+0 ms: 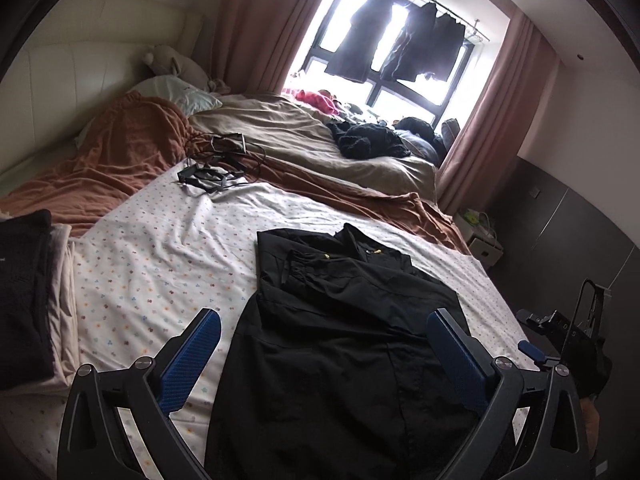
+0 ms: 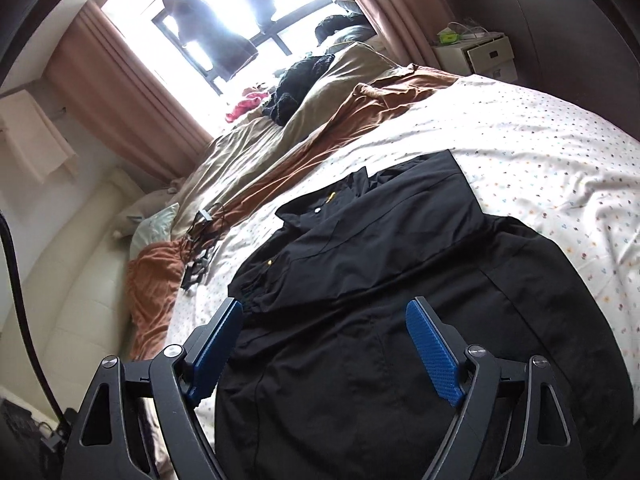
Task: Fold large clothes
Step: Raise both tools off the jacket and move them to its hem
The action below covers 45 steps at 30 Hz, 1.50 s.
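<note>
Blue-padded left tongs (image 1: 324,334) and right tongs (image 2: 324,320) both hang spread wide and empty above a black jacket (image 1: 344,320) lying partly folded, collar away, on the spotted white sheet (image 1: 160,248) of a bed, beyond which lies a rumpled brown blanket (image 1: 120,160).

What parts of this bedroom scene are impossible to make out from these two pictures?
- Black garment: its near hem, cut off by the bottom edge in both views.
- Clothes hanging at the window: backlit silhouettes, no detail.
- Folded stack: cut by the left wrist view's left edge.
</note>
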{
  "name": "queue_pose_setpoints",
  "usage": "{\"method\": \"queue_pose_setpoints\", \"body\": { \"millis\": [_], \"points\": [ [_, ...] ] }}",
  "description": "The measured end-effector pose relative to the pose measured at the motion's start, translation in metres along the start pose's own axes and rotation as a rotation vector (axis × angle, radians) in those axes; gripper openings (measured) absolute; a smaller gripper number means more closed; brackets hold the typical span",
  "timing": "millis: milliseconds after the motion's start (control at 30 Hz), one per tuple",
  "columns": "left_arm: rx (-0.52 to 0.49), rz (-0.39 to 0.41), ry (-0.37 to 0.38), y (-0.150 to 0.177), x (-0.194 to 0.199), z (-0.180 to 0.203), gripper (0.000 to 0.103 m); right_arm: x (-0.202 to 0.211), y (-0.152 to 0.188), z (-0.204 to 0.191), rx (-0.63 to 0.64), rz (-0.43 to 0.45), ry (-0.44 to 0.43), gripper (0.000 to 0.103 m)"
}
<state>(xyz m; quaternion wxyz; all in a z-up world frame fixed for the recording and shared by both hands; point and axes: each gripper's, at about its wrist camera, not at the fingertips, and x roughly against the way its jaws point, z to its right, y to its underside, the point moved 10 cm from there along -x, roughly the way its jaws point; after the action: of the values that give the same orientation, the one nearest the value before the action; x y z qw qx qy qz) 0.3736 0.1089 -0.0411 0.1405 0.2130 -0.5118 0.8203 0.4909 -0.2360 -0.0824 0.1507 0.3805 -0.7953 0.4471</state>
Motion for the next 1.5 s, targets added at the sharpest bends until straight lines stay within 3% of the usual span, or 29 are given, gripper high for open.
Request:
{"method": "queue_pose_setpoints", "body": {
  "millis": [233,567,767,1033,1267,1500],
  "points": [
    [0.011,0.030,-0.017,0.014,0.062,-0.009,0.103,0.058,0.026,0.001,0.018,0.043,-0.065,0.103],
    [0.039,0.038,-0.033,0.059,0.127,-0.025,0.103,0.136,0.089,0.031,0.048,0.034,-0.070,0.103],
    [0.059,0.018,-0.015,0.084,0.154,-0.036,0.103,0.180,0.108,0.057,0.062,0.026,-0.070,0.103],
    [0.063,0.024,-0.069,0.113,0.185,-0.059,0.103,0.207,0.118,0.099,0.104,0.008,-0.056,0.103],
    [0.038,-0.013,-0.121,0.138,0.189,-0.075,0.103,0.222,0.126,0.157,0.071,0.016,-0.023,0.103],
    [0.037,-0.070,-0.121,0.156,0.176,-0.089,0.100,0.213,0.139,0.208,0.023,-0.011,0.009,0.101]
  ]
}}
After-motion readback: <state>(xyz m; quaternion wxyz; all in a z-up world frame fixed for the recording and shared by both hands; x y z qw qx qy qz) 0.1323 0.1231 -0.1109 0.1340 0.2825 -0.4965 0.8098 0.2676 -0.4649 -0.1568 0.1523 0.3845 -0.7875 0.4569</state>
